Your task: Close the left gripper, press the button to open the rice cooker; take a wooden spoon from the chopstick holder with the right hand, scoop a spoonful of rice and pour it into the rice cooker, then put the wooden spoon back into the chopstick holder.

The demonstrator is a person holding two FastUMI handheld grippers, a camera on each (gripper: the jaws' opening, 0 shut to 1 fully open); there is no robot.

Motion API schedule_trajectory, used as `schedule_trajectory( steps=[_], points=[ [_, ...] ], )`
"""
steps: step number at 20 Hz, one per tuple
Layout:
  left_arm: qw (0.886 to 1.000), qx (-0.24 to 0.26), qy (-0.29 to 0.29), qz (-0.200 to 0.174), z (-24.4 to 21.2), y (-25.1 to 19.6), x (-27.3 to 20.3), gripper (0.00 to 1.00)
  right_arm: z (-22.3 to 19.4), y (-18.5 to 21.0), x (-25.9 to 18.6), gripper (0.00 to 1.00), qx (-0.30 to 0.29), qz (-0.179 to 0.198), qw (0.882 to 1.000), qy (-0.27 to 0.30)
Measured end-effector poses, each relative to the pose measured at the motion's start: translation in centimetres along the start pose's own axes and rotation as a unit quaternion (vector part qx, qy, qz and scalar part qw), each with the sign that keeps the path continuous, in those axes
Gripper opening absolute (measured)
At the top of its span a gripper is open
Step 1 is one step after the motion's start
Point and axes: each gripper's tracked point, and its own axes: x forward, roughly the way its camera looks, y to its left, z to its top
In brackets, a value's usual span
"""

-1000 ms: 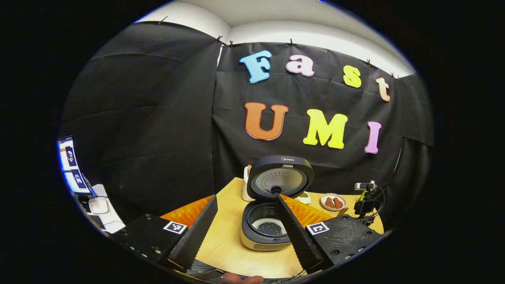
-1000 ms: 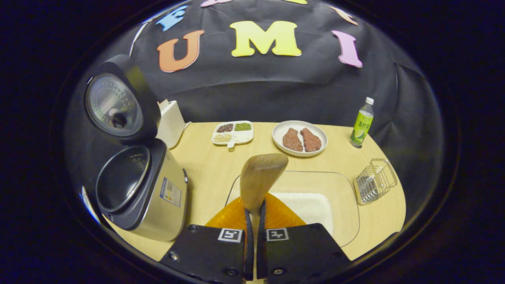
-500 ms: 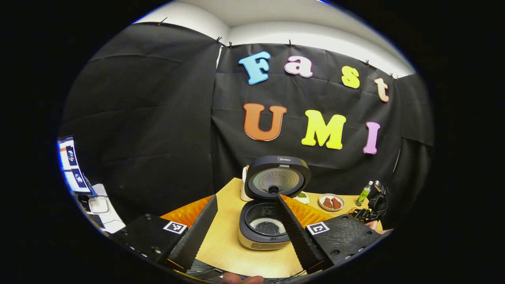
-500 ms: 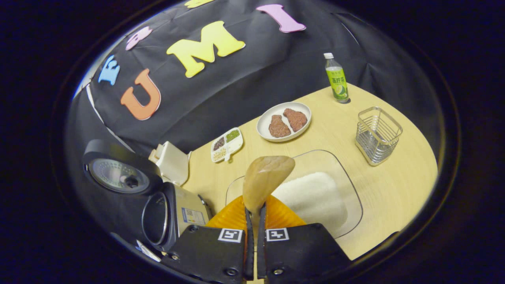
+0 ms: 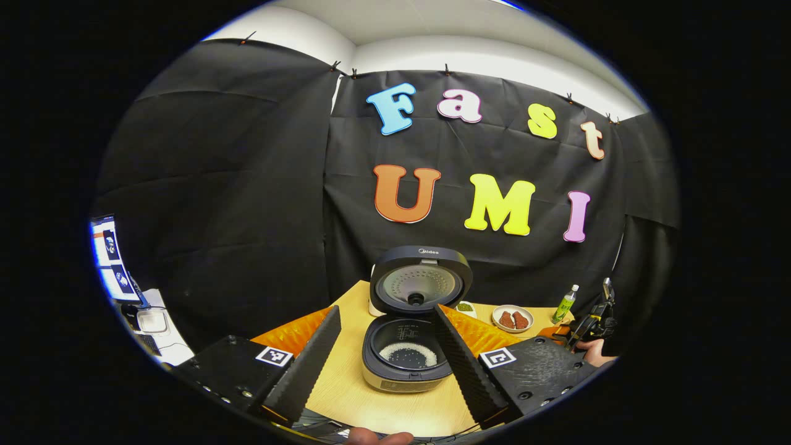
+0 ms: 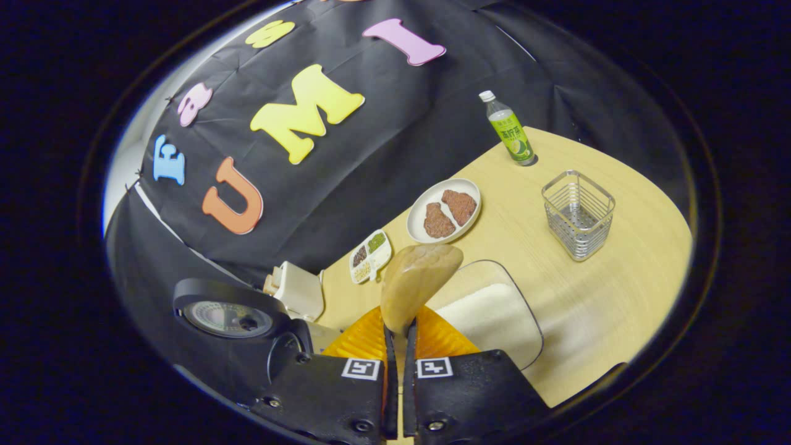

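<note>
- Rice cooker (image 5: 405, 346): one, lid up.
- Wooden spoon (image 6: 415, 284): one.
- Wire chopstick holder (image 6: 578, 214): one.
- Glass dish of rice (image 6: 494, 315): one.
- Plate (image 6: 426, 207): one, bearing two brown pieces.
- Divided snack tray (image 6: 369, 256): one.
- Green bottle (image 6: 509, 130): one.
- White box (image 6: 296, 289): one.
- Table (image 6: 618, 278): one.

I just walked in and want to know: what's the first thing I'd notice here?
The wooden spoon, gripped by the right gripper, sticks up in front of a glass dish of rice. Across the table, the rice cooker stands open with rice inside.
</note>
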Motion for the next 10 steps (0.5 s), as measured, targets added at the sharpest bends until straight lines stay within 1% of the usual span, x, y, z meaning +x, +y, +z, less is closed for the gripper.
schedule_trajectory(
  steps=[3, 5, 7, 10],
  points=[
    [1.000, 0.004, 0.000, 0.002, 0.1, -0.7, -0.5, 0.95, 0.9, 0.5, -1.2, 0.08, 0.040, 0.022, 0.999, -0.004],
    [1.000, 0.004, -0.002, 0.003, 0.1, -0.8, -0.8, 0.95, 1.3, 0.9, -1.9, 0.08, 0.059, 0.030, 0.998, -0.004],
    [1.000, 0.003, -0.009, 0.006, 0.2, -0.9, -1.1, 0.95, 1.5, 2.1, -2.5, 0.08, 0.059, 0.040, 0.997, 0.000],
    [1.000, 0.012, -0.013, 0.012, 0.0, -0.8, -1.7, 0.95, 1.5, 5.2, -3.5, 0.08, 0.059, 0.060, 0.996, 0.004]
  ],
)
